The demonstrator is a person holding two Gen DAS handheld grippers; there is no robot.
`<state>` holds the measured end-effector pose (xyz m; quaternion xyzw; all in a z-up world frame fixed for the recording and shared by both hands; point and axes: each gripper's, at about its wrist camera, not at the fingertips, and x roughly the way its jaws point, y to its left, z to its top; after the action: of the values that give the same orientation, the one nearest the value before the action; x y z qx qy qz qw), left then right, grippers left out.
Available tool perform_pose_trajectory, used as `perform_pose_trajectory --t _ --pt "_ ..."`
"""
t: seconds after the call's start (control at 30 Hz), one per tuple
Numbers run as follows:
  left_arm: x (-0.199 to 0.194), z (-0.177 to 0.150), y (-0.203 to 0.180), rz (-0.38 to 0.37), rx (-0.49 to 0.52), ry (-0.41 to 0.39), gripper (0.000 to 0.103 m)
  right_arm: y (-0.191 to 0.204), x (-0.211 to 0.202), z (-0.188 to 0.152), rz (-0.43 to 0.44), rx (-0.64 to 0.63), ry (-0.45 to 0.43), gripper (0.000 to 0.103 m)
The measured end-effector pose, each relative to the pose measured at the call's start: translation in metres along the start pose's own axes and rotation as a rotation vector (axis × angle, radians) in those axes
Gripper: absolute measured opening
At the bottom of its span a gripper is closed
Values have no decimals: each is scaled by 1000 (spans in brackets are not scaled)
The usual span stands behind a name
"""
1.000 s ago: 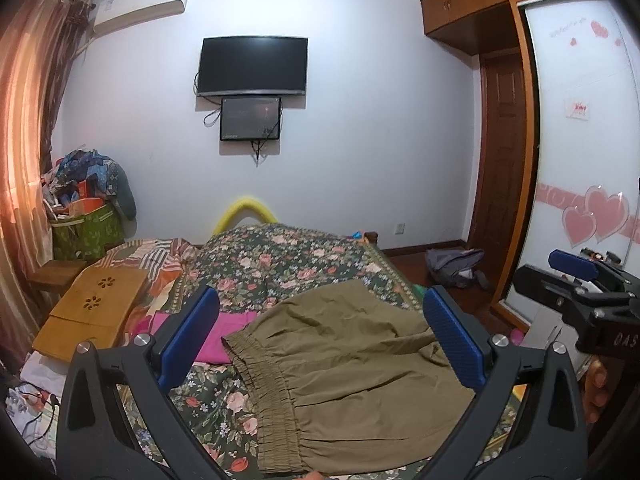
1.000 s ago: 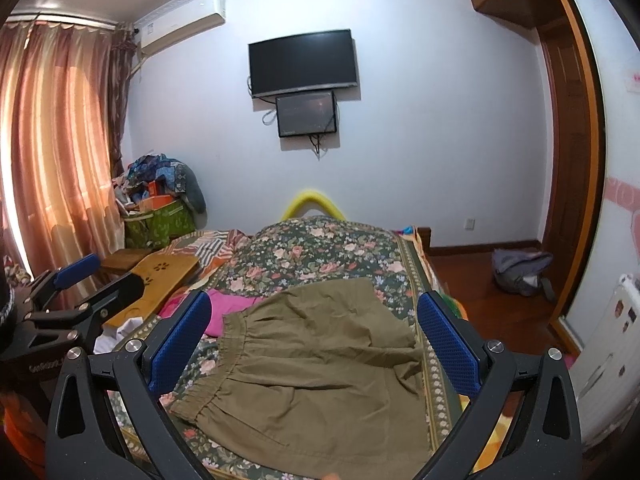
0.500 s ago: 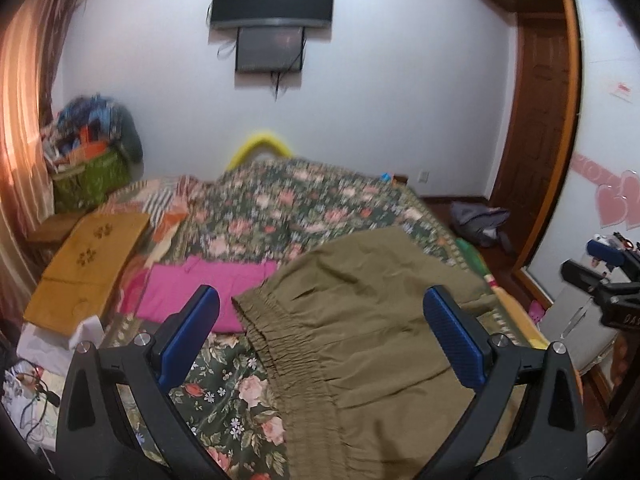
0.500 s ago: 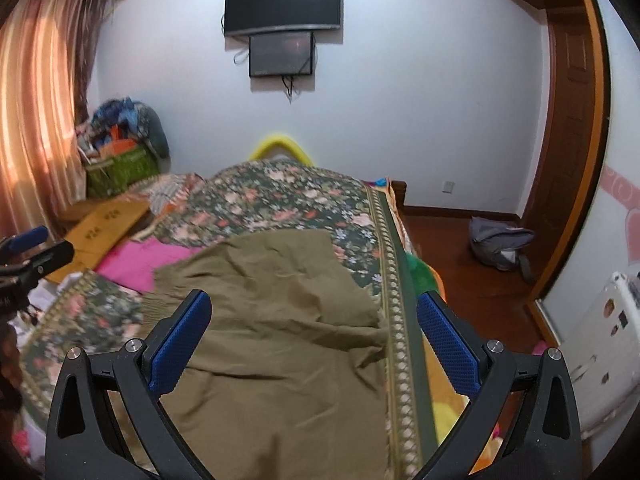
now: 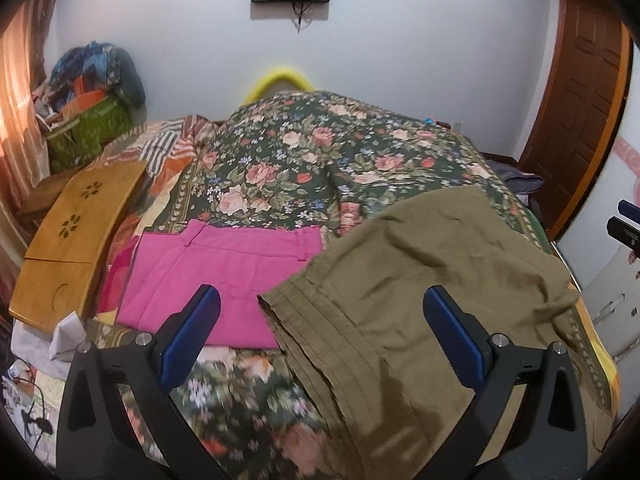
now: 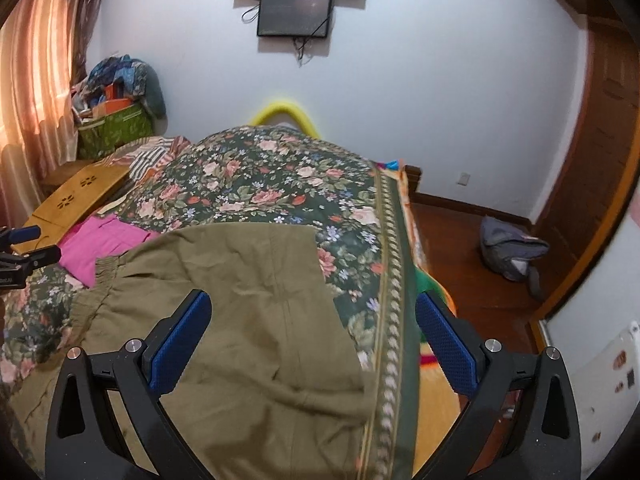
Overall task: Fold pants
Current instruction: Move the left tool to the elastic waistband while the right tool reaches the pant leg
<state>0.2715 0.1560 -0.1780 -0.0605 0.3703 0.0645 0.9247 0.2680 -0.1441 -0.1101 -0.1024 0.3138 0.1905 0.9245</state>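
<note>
Olive pants point(image 5: 432, 280) spread on a floral bed point(image 5: 280, 160), unfolded.
Both hand-held grippers, left point(image 5: 320, 336) and right point(image 6: 308, 340), have been lowered toward them, held released, nothing grasped; folding is not begun.

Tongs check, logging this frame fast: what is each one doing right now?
Left tongs: open, holding nothing, above the olive pants.
Right tongs: open, holding nothing, above the same pants.

Two wrist cameras look down the floral bed point(image 5: 288, 168) toward the far wall.
Left sits left, right sits right; both share the olive pants point(image 5: 432, 280) point(image 6: 248, 288) close below.
</note>
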Motion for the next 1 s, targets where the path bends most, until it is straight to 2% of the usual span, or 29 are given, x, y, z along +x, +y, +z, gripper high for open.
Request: perform_pose_trajectory --t 0.17,0.27,0.37,0.5,0.57,0.8,0.93,1.0 --pt "38 12 21 -2 -31 42 103 -3 49 19 45 -36 44 101" --pt "66 14 36 -19 -57 104 90 -1 84 25 53 -88 95 101" --pt "87 8 47 -33 -76 155 85 -2 114 28 56 -116 133 101" --pt "113 -3 55 -9 -60 208 75 -9 147 34 75 -112 179 101" --pt "123 -10 59 -12 -54 236 74 -13 165 41 86 -109 214 101" --pt "131 -17 59 -74 -56 248 74 -10 214 53 118 -124 293 100" --pt "135 -16 52 -82 -27 251 73 -9 236 53 171 -99 358 91" --pt "138 -16 51 -96 -31 260 68 -8 243 52 196 -91 376 89"
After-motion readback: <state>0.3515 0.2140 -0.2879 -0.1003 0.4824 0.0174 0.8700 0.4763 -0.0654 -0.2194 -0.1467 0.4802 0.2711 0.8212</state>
